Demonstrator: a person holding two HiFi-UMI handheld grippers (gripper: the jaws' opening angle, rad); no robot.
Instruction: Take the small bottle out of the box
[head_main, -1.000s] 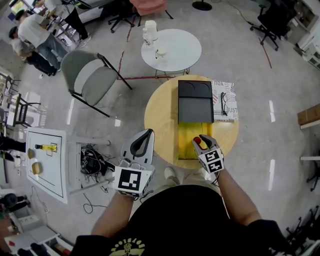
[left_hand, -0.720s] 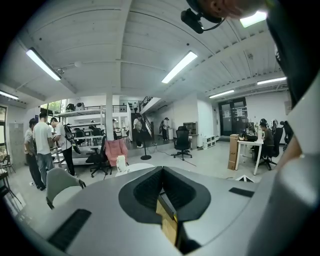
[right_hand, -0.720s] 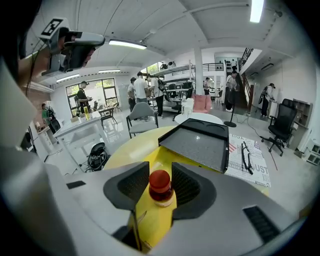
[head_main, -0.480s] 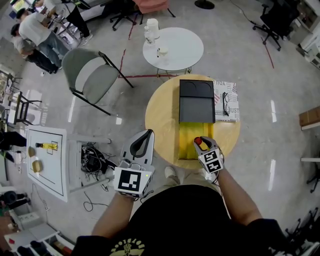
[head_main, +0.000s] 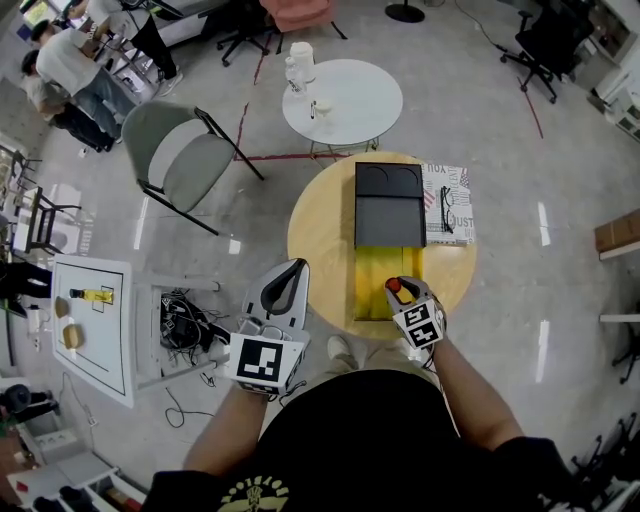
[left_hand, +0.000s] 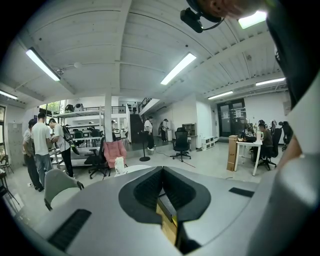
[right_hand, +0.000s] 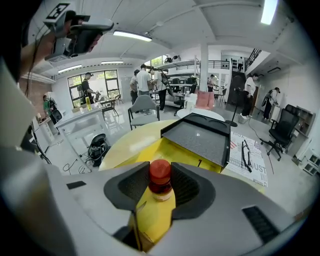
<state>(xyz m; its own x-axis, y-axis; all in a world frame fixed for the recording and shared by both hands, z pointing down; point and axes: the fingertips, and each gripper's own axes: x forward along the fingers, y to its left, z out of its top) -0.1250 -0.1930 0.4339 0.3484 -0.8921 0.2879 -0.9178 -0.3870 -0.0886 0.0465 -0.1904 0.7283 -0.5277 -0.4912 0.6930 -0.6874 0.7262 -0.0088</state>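
Observation:
A small bottle (right_hand: 160, 181) with a red cap (head_main: 394, 285) stands in the near end of an open yellow box (head_main: 372, 275) on a round wooden table (head_main: 320, 232). My right gripper (head_main: 398, 288) reaches down into the box. In the right gripper view its jaws (right_hand: 160, 182) flank the cap and neck and are closing on them, with no firm press visible. The box's black lid (head_main: 389, 205) lies folded back on the far side. My left gripper (head_main: 290, 270) hangs off the table's left edge, its jaws (left_hand: 162, 170) shut and empty.
A newspaper with a pair of glasses (head_main: 447, 207) lies to the right of the lid. A white round table (head_main: 345, 100) with a jug stands beyond, a grey folding chair (head_main: 180, 160) to the left. People stand at the far left (head_main: 70, 70). Cables lie on the floor (head_main: 190, 325).
The right gripper has stayed around the bottle at the box's near end, with only a slight shift. The left gripper has not moved.

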